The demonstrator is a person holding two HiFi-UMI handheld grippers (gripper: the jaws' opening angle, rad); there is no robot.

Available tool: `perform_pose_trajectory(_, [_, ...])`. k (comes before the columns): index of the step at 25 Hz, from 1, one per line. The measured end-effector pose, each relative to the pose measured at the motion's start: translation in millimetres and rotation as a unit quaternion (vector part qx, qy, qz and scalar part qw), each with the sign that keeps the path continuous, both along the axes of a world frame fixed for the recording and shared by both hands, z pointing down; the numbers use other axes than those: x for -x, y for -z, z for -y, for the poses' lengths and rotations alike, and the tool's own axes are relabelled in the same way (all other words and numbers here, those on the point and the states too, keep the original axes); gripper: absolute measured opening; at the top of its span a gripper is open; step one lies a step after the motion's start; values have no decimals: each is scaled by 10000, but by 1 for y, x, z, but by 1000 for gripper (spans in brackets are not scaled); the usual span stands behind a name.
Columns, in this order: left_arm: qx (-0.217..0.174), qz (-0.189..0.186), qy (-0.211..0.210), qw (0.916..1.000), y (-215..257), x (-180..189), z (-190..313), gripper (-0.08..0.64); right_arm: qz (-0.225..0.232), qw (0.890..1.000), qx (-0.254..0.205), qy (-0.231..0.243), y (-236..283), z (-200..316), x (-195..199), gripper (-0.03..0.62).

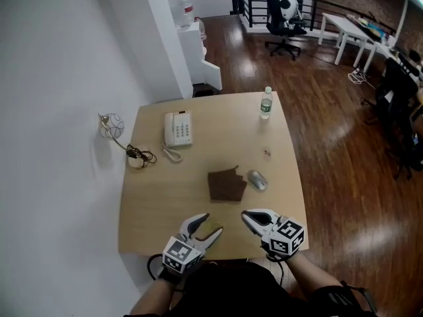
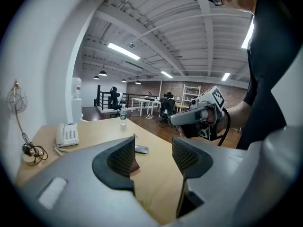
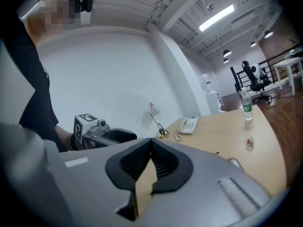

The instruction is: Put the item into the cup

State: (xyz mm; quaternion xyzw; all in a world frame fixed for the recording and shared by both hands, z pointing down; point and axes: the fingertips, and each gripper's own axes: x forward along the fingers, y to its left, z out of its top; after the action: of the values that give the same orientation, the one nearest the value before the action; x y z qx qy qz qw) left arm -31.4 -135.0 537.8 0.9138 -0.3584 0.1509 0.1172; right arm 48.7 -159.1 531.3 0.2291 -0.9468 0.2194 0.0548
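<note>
A small pale item (image 1: pixel 267 152) lies on the wooden table (image 1: pixel 152 203), right of centre; the right gripper view shows the item (image 3: pixel 249 142) too. A flat brown thing (image 1: pixel 227 184) lies mid-table, and I cannot tell whether it is the cup. My left gripper (image 1: pixel 206 226) hovers open over the table's near edge, nothing between its jaws (image 2: pixel 152 157). My right gripper (image 1: pixel 246 217) hangs beside it, jaws shut and empty (image 3: pixel 151 148). Both are well short of the item.
A grey mouse (image 1: pixel 257 179) lies right of the brown thing. A white phone (image 1: pixel 178 129) and a cable bundle (image 1: pixel 137 156) sit at the far left, a water bottle (image 1: pixel 266 103) at the far right corner. A white wall runs along the left.
</note>
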Motion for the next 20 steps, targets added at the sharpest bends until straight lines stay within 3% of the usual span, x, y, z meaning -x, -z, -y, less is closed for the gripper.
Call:
perform_pose_trajectory(6, [8,37,95,9999,-1,3,24,242,-210,9997,-94,97,-5,37,-6,8])
perform_pose_trajectory(11, [11,26,242,9997,-1,19,41,242,-597,9980,-139,-128,-18,81,-16,24])
perform_pose_trajectory(15, [3,67,313,9995,-7,29,55,242,-1277,9905,-280,-420,-42,133,-39,61])
perform_pose_trajectory(20, [61,143,371,9992,-15,38,65,242,-2313,9692,-290,-800,-89,208,-75,74])
